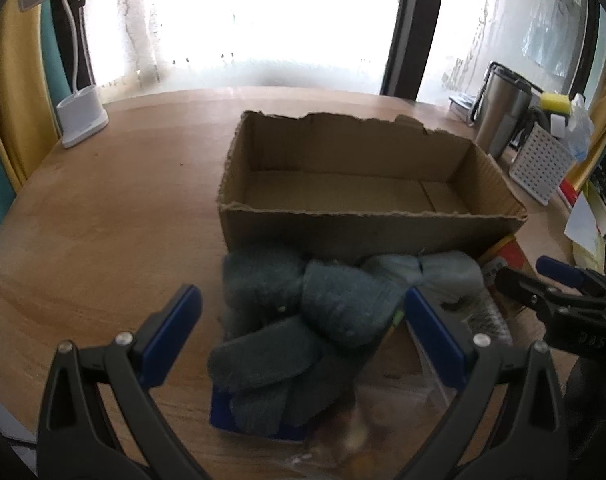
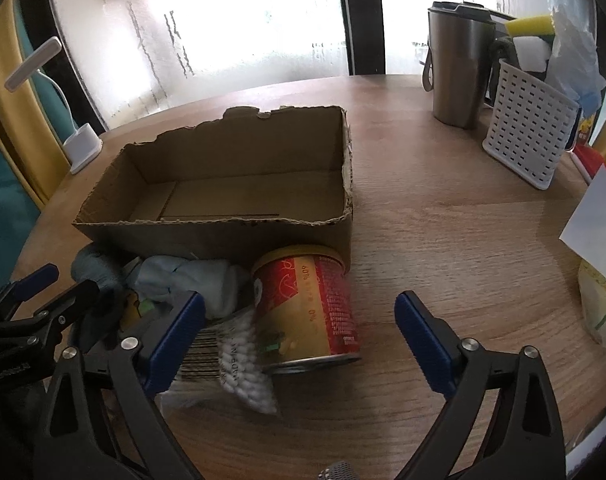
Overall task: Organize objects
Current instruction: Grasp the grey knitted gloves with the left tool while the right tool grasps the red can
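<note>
An empty torn-edged cardboard box (image 1: 355, 224) (image 2: 223, 236) stands on the round wooden table. In front of it lies a pile: dark grey socks (image 1: 299, 320), a light blue sock bundle (image 1: 435, 272) (image 2: 191, 280), a blue packet (image 1: 223, 412) underneath, a clear bag of cotton swabs (image 2: 243, 364), and a red-and-yellow can (image 2: 307, 304) on its side. My left gripper (image 1: 303, 294) is open over the grey socks, its pads clear of them. My right gripper (image 2: 299, 300) is open with the can and swab bag between its fingers, and neither pad touches them.
A steel tumbler (image 2: 459, 72) and a white perforated basket (image 2: 527, 136) holding a yellow sponge stand at the back right. Papers and packets (image 2: 595, 260) crowd the right edge. A white lamp base (image 1: 81, 120) is at the back left. A bright window lies behind.
</note>
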A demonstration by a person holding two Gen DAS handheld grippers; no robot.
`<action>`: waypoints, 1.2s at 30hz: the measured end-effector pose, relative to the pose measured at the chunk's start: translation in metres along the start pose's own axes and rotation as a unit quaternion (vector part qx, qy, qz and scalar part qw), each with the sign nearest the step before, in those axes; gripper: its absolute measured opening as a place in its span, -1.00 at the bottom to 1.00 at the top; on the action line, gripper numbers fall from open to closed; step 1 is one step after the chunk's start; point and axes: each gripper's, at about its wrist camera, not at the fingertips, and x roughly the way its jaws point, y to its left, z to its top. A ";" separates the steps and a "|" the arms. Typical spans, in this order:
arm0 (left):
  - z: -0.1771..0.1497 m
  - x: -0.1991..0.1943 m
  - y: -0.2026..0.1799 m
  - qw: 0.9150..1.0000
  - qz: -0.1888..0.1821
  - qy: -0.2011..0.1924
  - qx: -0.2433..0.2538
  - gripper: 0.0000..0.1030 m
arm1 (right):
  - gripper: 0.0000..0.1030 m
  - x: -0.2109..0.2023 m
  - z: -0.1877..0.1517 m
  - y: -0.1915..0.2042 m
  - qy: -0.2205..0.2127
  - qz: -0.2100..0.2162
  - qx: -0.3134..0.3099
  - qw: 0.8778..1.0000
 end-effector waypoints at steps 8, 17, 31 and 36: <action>0.000 0.017 -0.003 1.000 -0.007 0.020 0.004 0.98 | 0.66 0.010 -0.001 -0.005 0.018 0.003 0.007 1.000; -0.001 0.010 -0.006 1.000 -0.018 0.003 0.021 0.66 | 0.43 0.011 -0.003 -0.002 0.021 0.014 0.002 1.000; -0.004 -0.007 -0.007 0.999 -0.032 -0.022 0.028 0.28 | 0.13 -0.002 -0.006 0.003 -0.006 0.014 -0.010 1.000; -0.003 -0.017 -0.008 0.999 -0.033 -0.030 0.027 0.28 | 0.13 -0.008 -0.007 0.004 -0.009 0.017 -0.009 1.000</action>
